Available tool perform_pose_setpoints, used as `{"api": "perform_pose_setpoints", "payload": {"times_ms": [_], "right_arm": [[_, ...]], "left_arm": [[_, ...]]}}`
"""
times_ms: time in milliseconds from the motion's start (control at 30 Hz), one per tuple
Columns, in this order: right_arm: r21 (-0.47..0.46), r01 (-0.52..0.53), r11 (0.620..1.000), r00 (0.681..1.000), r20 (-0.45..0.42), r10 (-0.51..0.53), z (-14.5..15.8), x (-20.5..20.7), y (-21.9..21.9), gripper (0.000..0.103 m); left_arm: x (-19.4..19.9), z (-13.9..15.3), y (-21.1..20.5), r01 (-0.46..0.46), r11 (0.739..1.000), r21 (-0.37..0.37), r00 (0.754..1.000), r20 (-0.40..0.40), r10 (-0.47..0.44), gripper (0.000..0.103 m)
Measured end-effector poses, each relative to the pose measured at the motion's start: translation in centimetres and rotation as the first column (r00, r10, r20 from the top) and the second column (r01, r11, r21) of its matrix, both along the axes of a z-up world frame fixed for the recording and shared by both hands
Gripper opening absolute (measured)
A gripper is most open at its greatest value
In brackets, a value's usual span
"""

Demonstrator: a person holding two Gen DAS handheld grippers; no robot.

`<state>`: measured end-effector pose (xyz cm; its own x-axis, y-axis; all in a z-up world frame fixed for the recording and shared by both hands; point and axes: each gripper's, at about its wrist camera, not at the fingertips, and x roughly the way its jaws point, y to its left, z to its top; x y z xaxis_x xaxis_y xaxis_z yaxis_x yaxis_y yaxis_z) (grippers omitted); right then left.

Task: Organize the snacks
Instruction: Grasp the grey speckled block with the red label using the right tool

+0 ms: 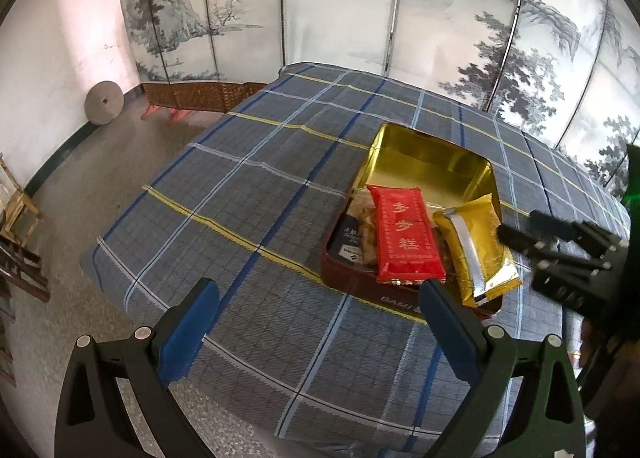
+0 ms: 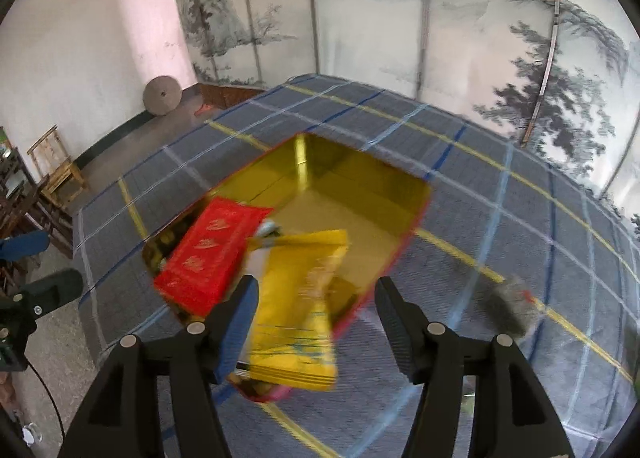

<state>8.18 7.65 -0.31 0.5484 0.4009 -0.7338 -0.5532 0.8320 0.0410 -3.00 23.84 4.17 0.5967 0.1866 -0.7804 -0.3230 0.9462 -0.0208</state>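
Gold-lined tin [image 1: 430, 161] holds one red packet [image 1: 406, 236], one yellow packet [image 1: 476, 244].

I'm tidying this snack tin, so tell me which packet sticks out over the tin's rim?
The gold packet with the silver strip. Its near end overhangs the tin rim, beside the right gripper; the red packet lies inside.

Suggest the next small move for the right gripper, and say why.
Probably back the right gripper away, open. The gold snack packet already lies in the tin beside the red packet, one end overhanging the rim, and neither pad seems to press on it.
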Motion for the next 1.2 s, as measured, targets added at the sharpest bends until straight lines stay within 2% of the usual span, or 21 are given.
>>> {"api": "perform_pose_setpoints", "payload": {"times_ms": [200,300,567,967,1033,1067,1200], "right_arm": [[-0.033,0.078,0.996,0.997,0.012,-0.077,0.3,3.0,-4.9,0.062],[-0.085,0.096,0.992,0.995,0.018,-0.095,-0.4,4.7,-7.6,0.062],[-0.167,0.058,0.984,0.998,-0.024,-0.063,-3.2,8.0,-11.6,0.062],[-0.14,-0.012,0.99,0.996,-0.086,0.0,-6.6,11.4,-12.4,0.061],[-0.123,-0.007,0.992,0.997,-0.081,-0.003,-6.7,11.3,-12.5,0.057],[-0.112,-0.007,0.994,0.996,-0.084,-0.002,-6.9,11.2,-12.6,0.047],[-0.086,-0.006,0.996,0.997,-0.074,0.0,-7.1,10.7,-12.9,0.044]], "left_arm": [[0.6,0.1,-1.6,0.043,0.999,0.006,0.999,-0.006,-0.043,0.099],[1.0,0.0,-2.7,0.075,0.997,0.016,0.997,-0.013,-0.075,0.1],[2.3,0.0,-5.9,0.151,0.988,0.035,0.988,-0.034,-0.15,0.1],[4.8,-0.1,-11.3,0.266,0.962,0.066,0.963,-0.069,-0.262,0.1],[5.1,-0.3,-12.1,0.281,0.958,0.066,0.958,-0.076,-0.276,0.1],[5.2,-0.4,-12.4,0.286,0.956,0.065,0.957,-0.077,-0.281,0.1],[5.8,-0.8,-13.7,0.306,0.95,0.059,0.95,-0.085,-0.301,0.1]]}}
